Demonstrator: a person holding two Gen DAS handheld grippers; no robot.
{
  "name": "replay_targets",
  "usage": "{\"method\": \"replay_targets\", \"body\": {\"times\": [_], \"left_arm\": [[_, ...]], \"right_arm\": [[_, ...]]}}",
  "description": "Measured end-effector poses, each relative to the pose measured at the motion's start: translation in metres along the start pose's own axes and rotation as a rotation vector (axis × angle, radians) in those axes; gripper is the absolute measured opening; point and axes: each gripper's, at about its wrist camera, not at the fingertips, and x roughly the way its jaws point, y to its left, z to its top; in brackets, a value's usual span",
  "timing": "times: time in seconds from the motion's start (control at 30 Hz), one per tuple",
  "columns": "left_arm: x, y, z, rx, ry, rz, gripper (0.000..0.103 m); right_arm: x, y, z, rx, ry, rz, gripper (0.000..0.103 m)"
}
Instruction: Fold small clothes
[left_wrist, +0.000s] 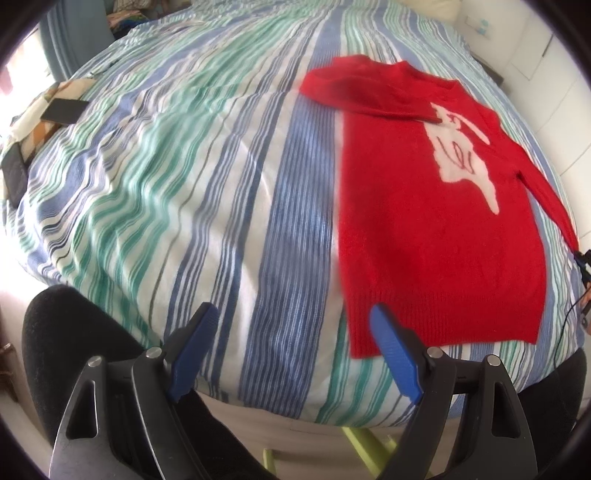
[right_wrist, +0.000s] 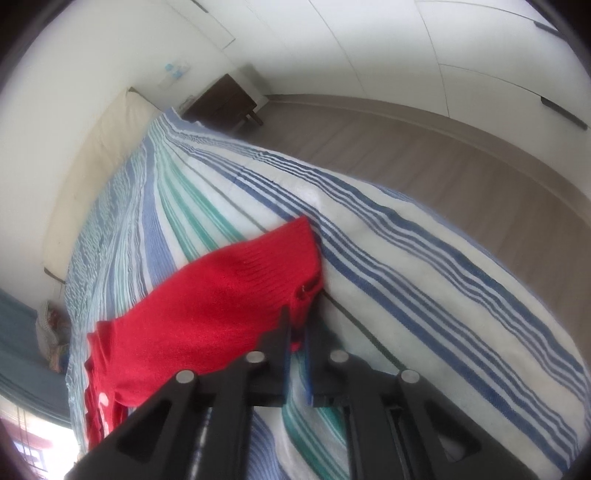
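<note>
A small red sweater with a white figure on its chest lies flat on the striped bedspread. Its left sleeve is folded across the chest; its right sleeve stretches out to the right. My left gripper is open and empty, hovering over the near edge of the bed, its right finger just over the sweater's hem corner. My right gripper is shut on the cuff of the right sleeve and holds it just above the bedspread. It shows in the left wrist view at the far right edge.
A dark phone and a dark flat case lie at the bed's left edge. A cream headboard and a dark nightstand stand at the far end. Wooden floor runs along the bed's right side.
</note>
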Motion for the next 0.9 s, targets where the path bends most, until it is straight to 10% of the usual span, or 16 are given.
{"method": "replay_targets", "body": {"times": [0.3, 0.5, 0.67, 0.9], "left_arm": [[0.011, 0.008, 0.014, -0.018, -0.049, 0.023, 0.093], [0.035, 0.013, 0.060, -0.010, -0.168, 0.086, 0.099], [0.098, 0.023, 0.079, -0.008, -0.018, 0.109, 0.099], [0.099, 0.026, 0.070, 0.015, -0.023, 0.094, 0.102]], "right_arm": [[-0.068, 0.005, -0.016, -0.096, -0.126, -0.136, 0.047], [-0.112, 0.049, -0.067, -0.255, -0.153, -0.046, 0.056], [-0.114, 0.095, -0.135, -0.442, -0.119, 0.037, 0.061], [-0.096, 0.125, -0.210, -0.610, -0.007, 0.092, 0.061]]}}
